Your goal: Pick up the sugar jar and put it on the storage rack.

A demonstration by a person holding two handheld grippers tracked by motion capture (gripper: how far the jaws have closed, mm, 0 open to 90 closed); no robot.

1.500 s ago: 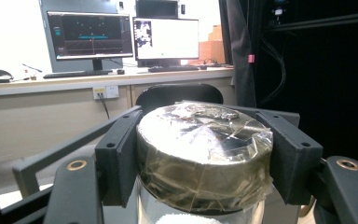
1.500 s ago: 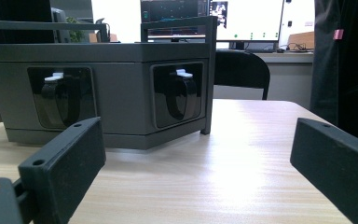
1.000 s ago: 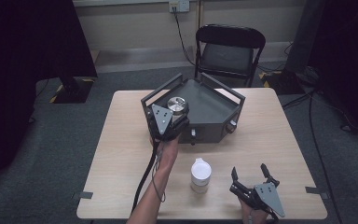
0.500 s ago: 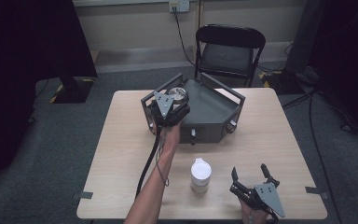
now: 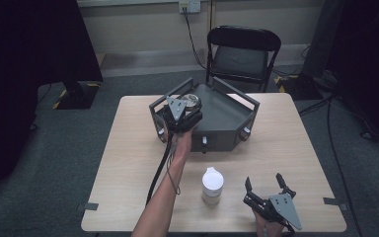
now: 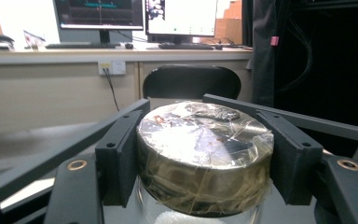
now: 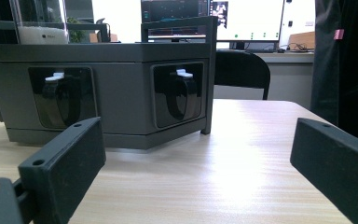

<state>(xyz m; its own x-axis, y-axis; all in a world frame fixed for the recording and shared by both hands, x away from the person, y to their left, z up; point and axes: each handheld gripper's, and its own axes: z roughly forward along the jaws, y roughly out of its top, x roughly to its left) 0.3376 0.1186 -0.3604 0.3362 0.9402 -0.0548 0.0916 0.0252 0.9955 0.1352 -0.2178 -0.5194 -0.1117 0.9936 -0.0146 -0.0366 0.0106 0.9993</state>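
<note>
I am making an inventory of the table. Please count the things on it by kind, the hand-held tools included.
Dark grey angular metal box with knobs: 1
Glass jar with shiny foil-wrapped lid, on the box: 1
White plastic bottle with round cap: 1
Black two-jaw tools: 2 (left tool, right tool)
Total: 5

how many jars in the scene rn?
2. One with a foil-wrapped lid on the grey box, clamped by the left gripper. One white-lidded jar on the table's near edge, beside the right gripper. Others could hide behind the box.
</note>
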